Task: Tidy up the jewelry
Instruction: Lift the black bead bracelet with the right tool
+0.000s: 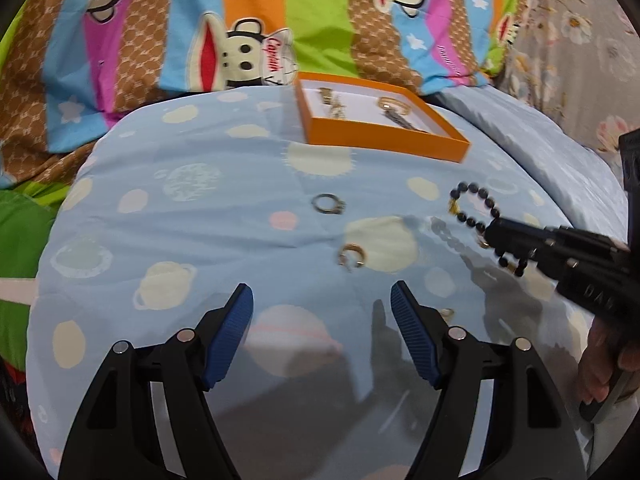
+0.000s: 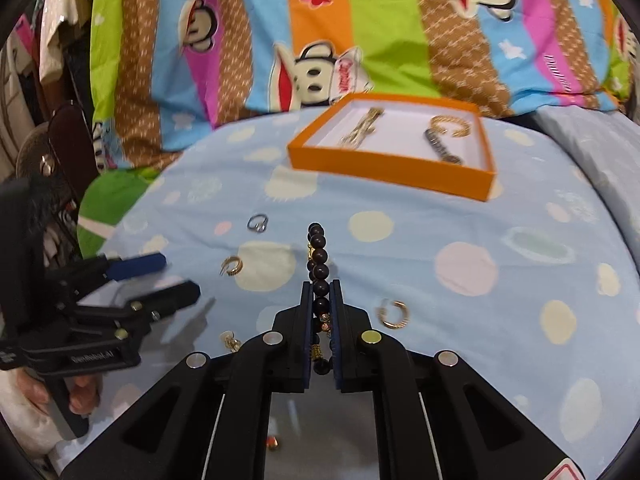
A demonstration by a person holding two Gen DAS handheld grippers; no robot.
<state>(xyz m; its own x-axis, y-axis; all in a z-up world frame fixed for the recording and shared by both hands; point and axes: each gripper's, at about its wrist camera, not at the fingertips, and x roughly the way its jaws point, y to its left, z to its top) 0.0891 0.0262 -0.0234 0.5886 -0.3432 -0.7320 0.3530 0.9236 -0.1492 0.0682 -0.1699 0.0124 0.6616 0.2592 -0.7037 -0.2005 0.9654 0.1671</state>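
Note:
A dark bead bracelet with small gold spacers is clamped between the pads of my right gripper, which is shut on it. In the left wrist view the bracelet loops out ahead of the right gripper, with its shadow on the blue quilt below. My left gripper is open and holds nothing; a gold hoop earring lies just ahead of it. The orange box at the back holds a gold chain, a gold bangle and a dark chain.
Loose on the quilt are a silver ring, a gold earring, another gold hoop and a small stud. A colourful monkey-print blanket rises behind the box. A hand grips the left tool.

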